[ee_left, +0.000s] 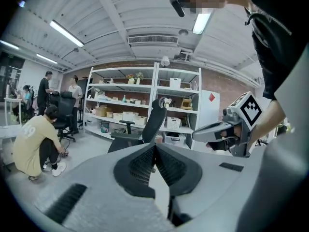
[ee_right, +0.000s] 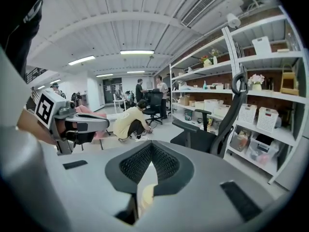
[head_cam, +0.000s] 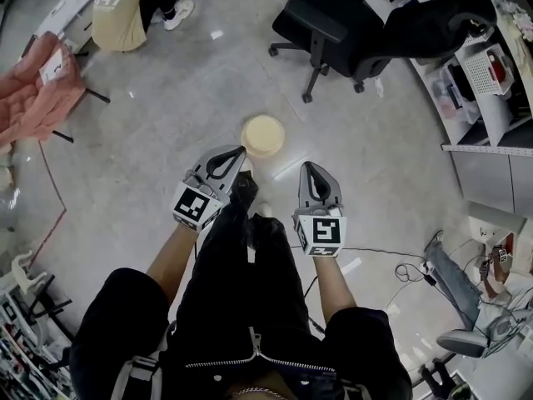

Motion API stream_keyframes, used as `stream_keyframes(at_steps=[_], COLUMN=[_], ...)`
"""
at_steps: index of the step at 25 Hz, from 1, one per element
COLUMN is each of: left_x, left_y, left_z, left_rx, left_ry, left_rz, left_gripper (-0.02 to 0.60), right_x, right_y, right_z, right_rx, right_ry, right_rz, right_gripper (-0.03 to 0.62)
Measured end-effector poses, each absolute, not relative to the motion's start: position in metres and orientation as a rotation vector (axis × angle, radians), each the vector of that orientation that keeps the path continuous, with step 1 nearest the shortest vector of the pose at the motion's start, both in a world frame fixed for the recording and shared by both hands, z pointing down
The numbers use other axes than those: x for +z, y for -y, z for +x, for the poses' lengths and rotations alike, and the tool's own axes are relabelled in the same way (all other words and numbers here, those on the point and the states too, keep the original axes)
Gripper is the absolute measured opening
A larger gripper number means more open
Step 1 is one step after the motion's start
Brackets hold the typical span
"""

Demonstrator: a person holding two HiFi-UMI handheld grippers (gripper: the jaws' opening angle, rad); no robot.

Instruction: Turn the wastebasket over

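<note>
The cream wastebasket (head_cam: 262, 134) stands on the grey floor just ahead of my feet, and I cannot tell which end faces up. Both grippers are held high in front of my body, well above it. My left gripper (head_cam: 242, 150) is shut with nothing in it, its tip pointing toward the basket's left side. My right gripper (head_cam: 309, 166) is shut and empty too, to the right of the basket. In the left gripper view the pads (ee_left: 145, 163) meet at the tip (ee_left: 154, 146). A sliver of the wastebasket (ee_right: 145, 197) shows below the closed pads of the right gripper (ee_right: 152, 144).
A black office chair (head_cam: 333, 27) stands beyond the basket to the right. A crouching person in a yellow shirt (head_cam: 133, 11) is at the far left, near pink cloth on a stand (head_cam: 37, 90). Shelving (head_cam: 483, 73) lines the right side; cables (head_cam: 408, 269) lie nearby.
</note>
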State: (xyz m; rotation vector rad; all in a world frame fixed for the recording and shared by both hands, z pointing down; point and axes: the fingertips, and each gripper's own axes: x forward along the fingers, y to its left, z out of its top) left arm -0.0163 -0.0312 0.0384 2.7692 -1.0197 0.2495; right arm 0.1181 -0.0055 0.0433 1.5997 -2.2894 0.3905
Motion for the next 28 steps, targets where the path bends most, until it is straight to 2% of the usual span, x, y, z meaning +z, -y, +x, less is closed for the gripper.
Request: stream_keyframes(at_steps=[10,23,28], left_x=[-0.041,-0.051,-0.054], left_y=[-0.043,-0.085,-0.102], left_z=[-0.017,-0.044,-0.073], left_rx=[0.269,0.217,0.224], left_ry=[1.067,0.951,0.950], left_rz=[2.796,2.828,2.850], left_gripper=[0.003,0.003,0.005], right_x=[-0.037,-0.057,-0.067], right_y=[-0.063,-0.105,-0.125], right_z=[0.118,0.070,0.047], right_rx=[0.344,0.322,0.303], right_ry=[2.343,2.293,2.265], right_rz=[1.626,1.744,1.808], right_gripper=[0.011,0.009,0.009])
